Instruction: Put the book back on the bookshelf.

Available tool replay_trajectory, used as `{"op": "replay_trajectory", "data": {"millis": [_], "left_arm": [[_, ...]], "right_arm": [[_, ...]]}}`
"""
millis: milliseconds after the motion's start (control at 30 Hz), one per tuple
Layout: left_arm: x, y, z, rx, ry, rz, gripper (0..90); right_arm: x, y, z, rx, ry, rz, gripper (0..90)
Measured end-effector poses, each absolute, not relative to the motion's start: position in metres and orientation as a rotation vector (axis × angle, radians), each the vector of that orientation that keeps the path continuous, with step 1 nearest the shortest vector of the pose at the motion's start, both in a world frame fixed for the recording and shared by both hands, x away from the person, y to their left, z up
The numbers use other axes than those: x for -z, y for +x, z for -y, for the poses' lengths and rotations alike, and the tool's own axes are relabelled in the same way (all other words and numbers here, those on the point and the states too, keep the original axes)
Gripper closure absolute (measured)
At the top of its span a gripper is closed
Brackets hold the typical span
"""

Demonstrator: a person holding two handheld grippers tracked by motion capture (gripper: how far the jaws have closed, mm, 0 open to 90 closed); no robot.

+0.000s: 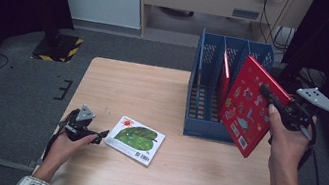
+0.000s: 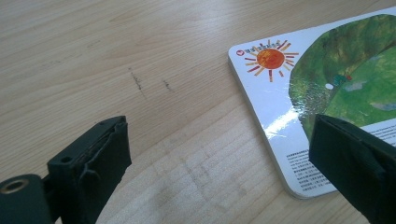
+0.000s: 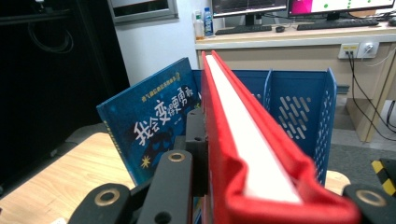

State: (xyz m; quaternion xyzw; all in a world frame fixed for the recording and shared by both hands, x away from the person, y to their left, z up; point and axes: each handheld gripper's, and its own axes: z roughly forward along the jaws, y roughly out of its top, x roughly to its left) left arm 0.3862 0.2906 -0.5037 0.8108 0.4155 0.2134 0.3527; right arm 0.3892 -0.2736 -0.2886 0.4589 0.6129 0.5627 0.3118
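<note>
My right gripper [image 1: 269,96] is shut on a red picture book [image 1: 247,104] and holds it tilted in the air, in front of the right end of a blue file rack [image 1: 203,91]. In the right gripper view the red book [image 3: 243,140] runs edge-on between the jaws of my right gripper [image 3: 271,198]. A blue book [image 3: 154,126] leans in the rack [image 3: 303,107] behind it. A green leaf picture book [image 1: 136,140] lies flat on the table. My left gripper [image 1: 98,137] rests open at its left edge. The book's corner [image 2: 299,93] lies beside the right jaw of my left gripper [image 2: 219,140].
The wooden table [image 1: 128,86] stands on grey carpet. A thin book [image 1: 225,75] stands in the rack's middle slot. A desk with monitors [image 3: 299,28] and a black curtain [image 3: 51,93] are behind the rack.
</note>
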Motion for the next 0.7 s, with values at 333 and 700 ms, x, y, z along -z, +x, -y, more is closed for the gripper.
{"op": "replay_trajectory", "data": {"millis": [333,700], "left_arm": [[0.504,0.386,-0.29,-0.553,2.099,-1.07,4.6],[0.505,0.387,-0.289,-0.549,2.104,-1.066,4.6]], "right_arm": [[0.29,0.399,0.272,-1.448,1.219,-1.618,79.8],[0.291,0.405,0.274,-1.441,1.234,-1.609,79.8]]}}
